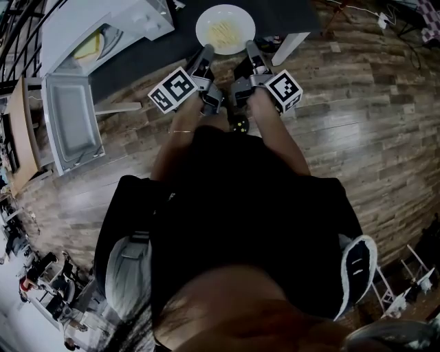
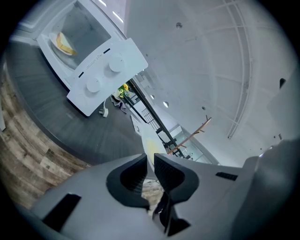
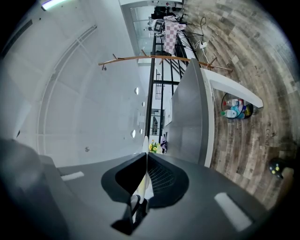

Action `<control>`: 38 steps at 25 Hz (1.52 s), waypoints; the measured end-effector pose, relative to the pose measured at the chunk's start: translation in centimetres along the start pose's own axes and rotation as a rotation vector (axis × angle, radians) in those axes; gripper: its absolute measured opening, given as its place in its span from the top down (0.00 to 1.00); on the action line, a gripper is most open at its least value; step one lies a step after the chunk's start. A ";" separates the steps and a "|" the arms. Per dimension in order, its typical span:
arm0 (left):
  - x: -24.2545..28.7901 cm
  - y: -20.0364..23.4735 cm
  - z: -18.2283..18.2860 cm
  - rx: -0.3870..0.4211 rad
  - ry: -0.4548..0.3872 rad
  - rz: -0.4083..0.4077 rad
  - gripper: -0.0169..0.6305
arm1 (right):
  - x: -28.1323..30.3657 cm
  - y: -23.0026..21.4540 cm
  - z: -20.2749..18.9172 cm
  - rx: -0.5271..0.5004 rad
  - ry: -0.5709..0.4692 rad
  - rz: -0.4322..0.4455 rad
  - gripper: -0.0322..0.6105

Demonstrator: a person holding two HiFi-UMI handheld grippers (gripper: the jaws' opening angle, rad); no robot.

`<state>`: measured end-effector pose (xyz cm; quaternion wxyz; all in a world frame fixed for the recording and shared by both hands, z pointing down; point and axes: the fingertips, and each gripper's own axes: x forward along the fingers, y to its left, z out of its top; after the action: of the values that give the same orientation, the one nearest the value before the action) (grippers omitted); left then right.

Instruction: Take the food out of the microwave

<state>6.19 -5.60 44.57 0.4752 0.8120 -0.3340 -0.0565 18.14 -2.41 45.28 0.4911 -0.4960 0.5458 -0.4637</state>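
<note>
We hold a white round plate [image 1: 237, 14] w/ pale yellow food [image 1: 223, 31] on it by both tools, one on each side of its near rim, over the dark grey tabletop [image 1: 137, 69]; we can't tell whether the plate rests on the top or hangs just clear. In the left gripper view, the left gripper [image 1: 206, 52] [image 2: 149, 166] has its jaws only a little apart, w/ the plate's edge [image 2: 149, 149] showing as a pale sliver that fills the gap, so it's clamped on the rim. The right gripper [image 1: 249, 49] [image 3: 144, 164] is nearly closed, pads pinching a thin white-yellow strip of the same rim [image 3: 143, 185]. In the head view the 2 tools sit close together, their marker cubes side by side. The plate is outside the white microwave oven [image 1: 130, 17] [image 2: 108, 65], which stands well to the left on the same top w/ its door [image 1: 69, 124] swung wide open. Inside the oven a yellow piece of food [image 1: 89, 48] [image 2: 65, 44] sits in the cavity. Wood-plank floor [image 1: 357, 103] lies below and to the right.
</note>
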 end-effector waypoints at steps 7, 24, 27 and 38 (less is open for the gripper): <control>2.0 -0.2 -0.6 -0.013 0.009 -0.021 0.90 | 0.2 -0.5 1.8 -0.030 -0.016 -0.008 0.94; 5.7 -0.6 0.1 -0.004 0.026 -0.035 0.90 | 2.4 -1.4 4.5 -0.031 -0.036 -0.026 0.94; 5.9 -0.5 0.4 -0.003 0.020 -0.032 0.90 | 2.8 -1.4 4.5 -0.037 -0.030 -0.026 0.94; 7.3 1.0 1.3 -0.011 0.022 -0.013 0.90 | 4.9 -2.6 4.4 -0.037 -0.012 -0.053 0.94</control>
<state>10.82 -11.26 46.30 0.4829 0.8121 -0.3234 -0.0526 22.65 -7.55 47.10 0.4728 -0.5220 0.5379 -0.4633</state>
